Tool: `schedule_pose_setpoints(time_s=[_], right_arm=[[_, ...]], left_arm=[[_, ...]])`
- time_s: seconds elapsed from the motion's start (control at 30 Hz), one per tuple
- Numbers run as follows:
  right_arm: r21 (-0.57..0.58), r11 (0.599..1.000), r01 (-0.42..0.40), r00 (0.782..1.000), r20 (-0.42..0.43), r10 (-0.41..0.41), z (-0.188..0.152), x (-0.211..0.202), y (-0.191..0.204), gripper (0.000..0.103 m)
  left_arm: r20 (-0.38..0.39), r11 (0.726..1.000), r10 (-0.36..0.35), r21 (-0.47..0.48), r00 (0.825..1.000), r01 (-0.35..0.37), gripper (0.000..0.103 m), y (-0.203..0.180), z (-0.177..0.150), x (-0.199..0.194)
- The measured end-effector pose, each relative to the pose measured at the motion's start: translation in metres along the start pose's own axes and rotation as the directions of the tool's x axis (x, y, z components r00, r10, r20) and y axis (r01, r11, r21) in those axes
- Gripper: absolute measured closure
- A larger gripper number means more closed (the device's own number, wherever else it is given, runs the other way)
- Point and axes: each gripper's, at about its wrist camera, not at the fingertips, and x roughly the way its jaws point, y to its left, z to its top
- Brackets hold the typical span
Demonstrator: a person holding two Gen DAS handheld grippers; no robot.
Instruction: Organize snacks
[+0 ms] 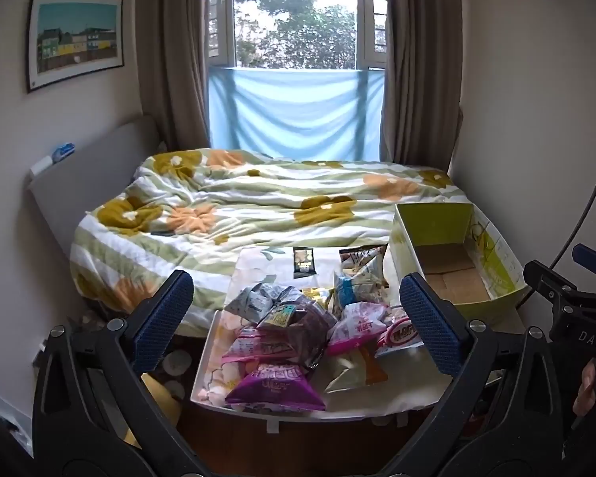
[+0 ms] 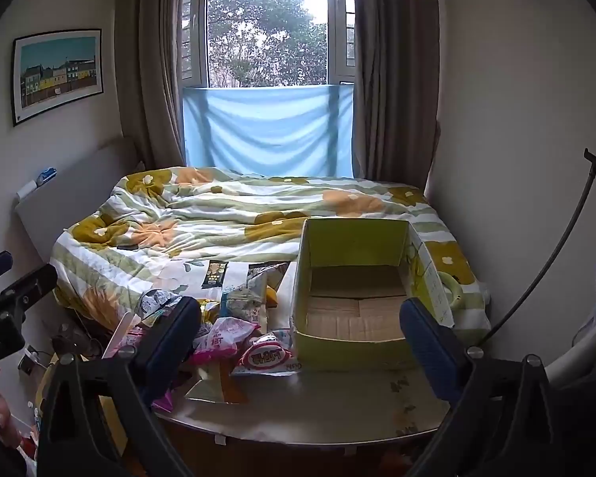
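Note:
A heap of snack packets (image 1: 298, 330) lies on a small white table (image 1: 377, 395) at the foot of the bed; a purple packet (image 1: 276, 387) is nearest. The heap also shows in the right wrist view (image 2: 226, 330), with a red-and-white packet (image 2: 264, 357) in front. An empty green cardboard box (image 1: 457, 262) stands to the right of the heap; it fills the middle of the right wrist view (image 2: 357, 294). My left gripper (image 1: 298, 318) is open and empty, held above the heap. My right gripper (image 2: 302, 334) is open and empty in front of the box.
A bed with a flowered duvet (image 1: 258, 198) lies behind the table. A black snack bar (image 1: 304, 262) rests at the table's far side. The window with curtains (image 1: 294, 59) is at the back. A wall (image 2: 516, 119) is close on the right.

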Motion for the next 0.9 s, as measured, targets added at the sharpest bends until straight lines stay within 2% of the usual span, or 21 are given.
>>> schedule_pose_setpoints(time_s=[0.9], right_arm=[[0.019, 1.0, -0.015, 1.0, -0.022, 0.015, -0.006, 0.011, -0.002, 0.003]], left_arm=[[-0.022, 1.0, 0.008, -0.002, 1.0, -0.008, 0.0, -0.007, 0.002, 0.017]])
